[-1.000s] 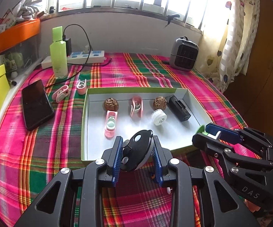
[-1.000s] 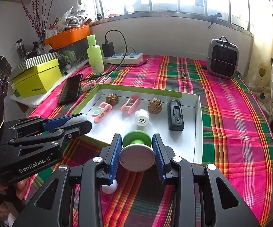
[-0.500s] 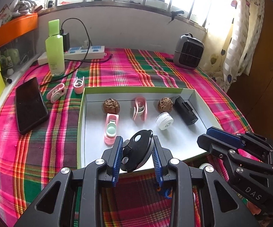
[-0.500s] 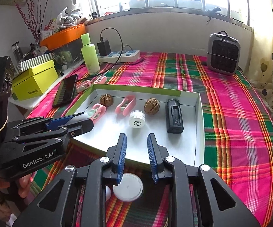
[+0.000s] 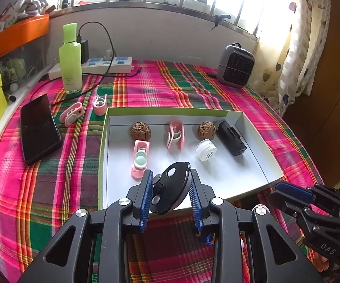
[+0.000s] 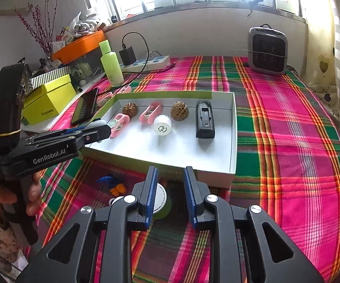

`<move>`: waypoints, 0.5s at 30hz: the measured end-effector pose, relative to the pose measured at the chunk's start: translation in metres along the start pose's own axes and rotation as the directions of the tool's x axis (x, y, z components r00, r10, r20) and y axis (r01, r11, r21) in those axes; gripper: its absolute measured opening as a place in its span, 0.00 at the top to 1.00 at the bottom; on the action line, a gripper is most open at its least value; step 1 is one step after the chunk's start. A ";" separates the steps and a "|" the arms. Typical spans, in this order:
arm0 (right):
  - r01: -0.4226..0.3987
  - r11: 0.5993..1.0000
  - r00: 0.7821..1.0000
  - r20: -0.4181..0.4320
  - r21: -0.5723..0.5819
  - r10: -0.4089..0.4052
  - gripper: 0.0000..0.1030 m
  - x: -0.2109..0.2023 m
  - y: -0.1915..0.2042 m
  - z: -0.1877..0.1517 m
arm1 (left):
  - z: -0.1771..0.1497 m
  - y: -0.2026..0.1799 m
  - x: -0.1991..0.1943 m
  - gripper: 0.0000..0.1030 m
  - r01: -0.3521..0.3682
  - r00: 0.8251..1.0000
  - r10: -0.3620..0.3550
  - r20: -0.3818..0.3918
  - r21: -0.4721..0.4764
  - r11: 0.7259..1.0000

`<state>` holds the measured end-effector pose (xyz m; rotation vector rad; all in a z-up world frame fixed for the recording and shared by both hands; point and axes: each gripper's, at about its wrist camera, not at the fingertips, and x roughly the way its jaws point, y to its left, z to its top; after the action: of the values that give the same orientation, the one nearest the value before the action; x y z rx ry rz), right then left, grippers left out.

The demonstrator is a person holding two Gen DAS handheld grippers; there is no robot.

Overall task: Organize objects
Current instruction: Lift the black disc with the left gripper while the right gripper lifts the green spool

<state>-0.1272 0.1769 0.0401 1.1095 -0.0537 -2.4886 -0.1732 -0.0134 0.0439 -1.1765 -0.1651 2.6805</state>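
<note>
The left gripper (image 5: 171, 192), at the bottom centre of the left wrist view, is clamped on a black round disc (image 5: 170, 188) held tilted between its blue-padded fingers (image 5: 145, 194), just above the near edge of a shallow white tray (image 5: 252, 158) with green outer walls. The right gripper (image 6: 171, 195), bottom centre of the right wrist view, holds nothing; its jaws stand apart (a clear gap shows between the pads). Just behind its left finger, a white-topped green round object (image 6: 161, 200) rests on the cloth in front of the tray's near wall.

The tray sits mid-frame on a pink, green and orange plaid tablecloth (image 5: 40, 188). Along its far side lie, from left to right, a brown walnut (image 5: 140, 131), a pink clip (image 5: 176, 135), a second walnut (image 5: 207, 130) and a black rectangular block (image 5: 231, 138). In front of these lie a pink holder with a mint-green centre (image 5: 140, 159) and a white ribbed cap (image 5: 205, 150).

Left of the tray, on the cloth, are two more pink clips (image 5: 72, 116) and a black phone (image 5: 39, 128). In the upper left of the frame stands a green bottle (image 5: 70, 61) beside a white power strip (image 5: 106, 64). A grey fan heater (image 5: 236, 66) stands in the upper right, near the curtain.
</note>
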 end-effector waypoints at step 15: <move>-0.029 0.998 0.999 -0.039 -0.052 0.027 0.58 0.013 0.015 -0.018 | -0.002 -0.001 -0.003 0.73 -0.001 1.000 0.001 0.001 0.000 1.000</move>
<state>-0.1164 0.1605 0.0213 1.1270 0.0066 -2.4290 -0.1701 -0.0126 0.0447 -1.1754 -0.1647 2.6819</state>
